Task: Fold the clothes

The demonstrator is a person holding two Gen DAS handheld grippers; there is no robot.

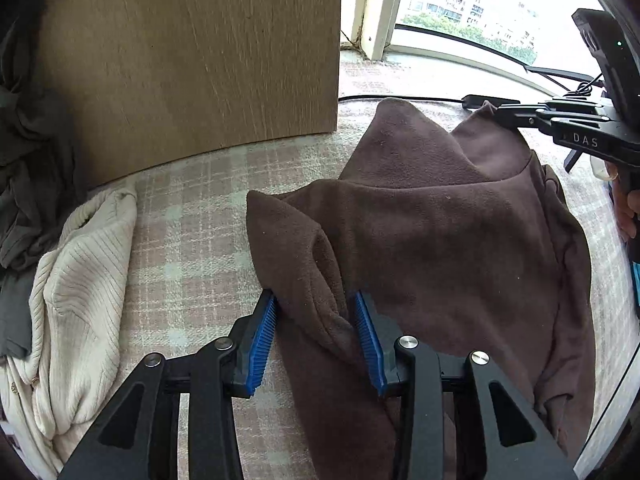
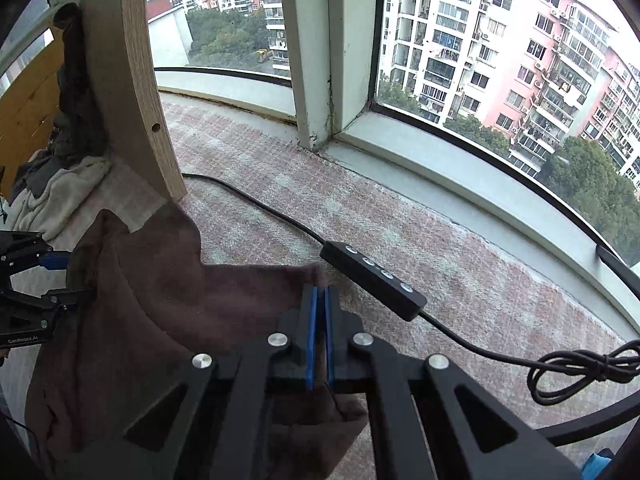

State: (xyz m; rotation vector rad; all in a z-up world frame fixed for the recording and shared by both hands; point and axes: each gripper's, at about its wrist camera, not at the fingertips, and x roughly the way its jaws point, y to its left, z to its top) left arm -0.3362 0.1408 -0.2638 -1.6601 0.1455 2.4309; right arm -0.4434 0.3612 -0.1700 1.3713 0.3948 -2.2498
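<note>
The brown garment (image 1: 440, 220) lay bunched on the checked cloth (image 1: 192, 240), its far corner clamped in the shut right gripper (image 2: 319, 312), a near fold between the left gripper's (image 1: 316, 336) parted, unpressing pads, best closed before tension was applied evenly.

Brown fleece garment (image 1: 440, 220) rumpled, partly lifted off plaid surface; cream ribbed garment (image 1: 80, 272) crumpled, perhaps unfolded, left.

Plaid blanket (image 1: 192, 240) under brown garment (image 1: 440, 232)
</note>
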